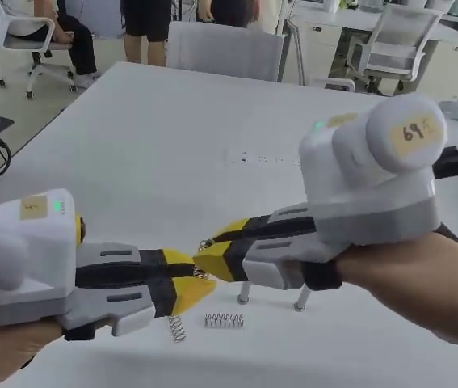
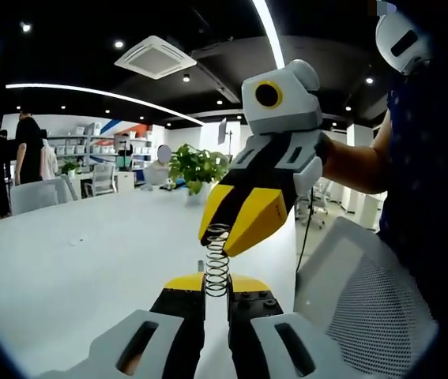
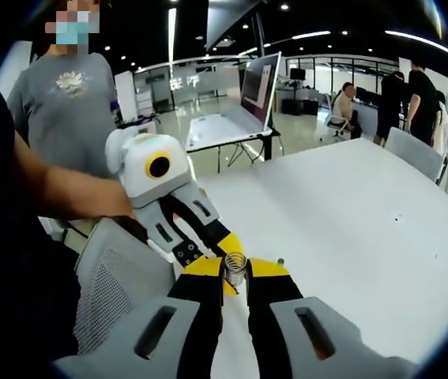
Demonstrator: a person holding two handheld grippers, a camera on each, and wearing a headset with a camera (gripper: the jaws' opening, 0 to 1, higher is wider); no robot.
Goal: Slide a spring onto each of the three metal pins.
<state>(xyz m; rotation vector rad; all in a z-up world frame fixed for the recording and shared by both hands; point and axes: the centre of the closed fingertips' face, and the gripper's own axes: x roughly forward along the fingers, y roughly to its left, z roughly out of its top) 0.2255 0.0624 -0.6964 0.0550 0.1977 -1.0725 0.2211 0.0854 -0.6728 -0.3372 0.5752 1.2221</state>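
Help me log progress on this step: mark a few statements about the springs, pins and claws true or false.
1. The left claw and right claw both grip one held spring. True.
2. Two loose springs stand upright on the table. False: they lie flat.
3. A spring already sits on a pin. False: the two pins seen under the right claw look bare.
4. The claws meet tip to tip above the table. True.

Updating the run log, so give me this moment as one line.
left gripper: shut on spring | right gripper: shut on same spring | table: two loose springs, two pins standing
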